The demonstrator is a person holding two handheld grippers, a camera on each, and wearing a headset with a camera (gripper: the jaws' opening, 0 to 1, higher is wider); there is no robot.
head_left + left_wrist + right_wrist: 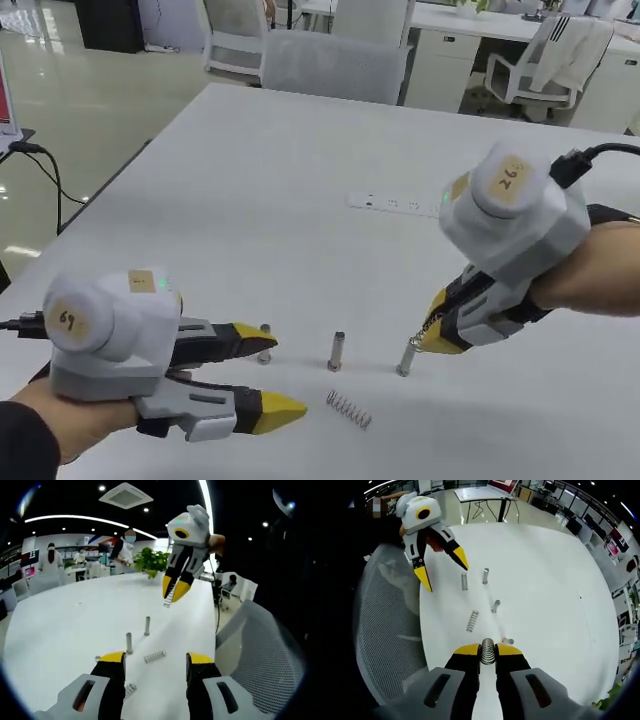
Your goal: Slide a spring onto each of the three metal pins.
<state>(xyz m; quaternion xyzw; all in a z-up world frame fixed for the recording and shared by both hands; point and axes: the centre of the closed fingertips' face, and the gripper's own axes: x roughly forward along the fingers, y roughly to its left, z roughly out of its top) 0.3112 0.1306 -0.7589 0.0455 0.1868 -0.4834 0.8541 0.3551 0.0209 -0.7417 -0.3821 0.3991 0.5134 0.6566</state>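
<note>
Three short metal pins stand in a row on the white table: the left pin (265,343), the middle pin (337,351) and the right pin (406,357). My right gripper (436,340) is shut on a spring (429,325), which it holds just above the right pin's top; the same spring (488,652) sits between its yellow tips. A loose spring (348,408) lies in front of the middle pin. Another loose spring (464,581) lies beside the left pin (485,575). My left gripper (278,377) stands open by the left pin, with nothing between its fingers.
A white power strip (395,205) lies further back on the table (250,180). Grey chairs (325,62) stand at the far edge. A mesh chair (385,630) is close behind the near edge. The table's left edge runs near the left gripper.
</note>
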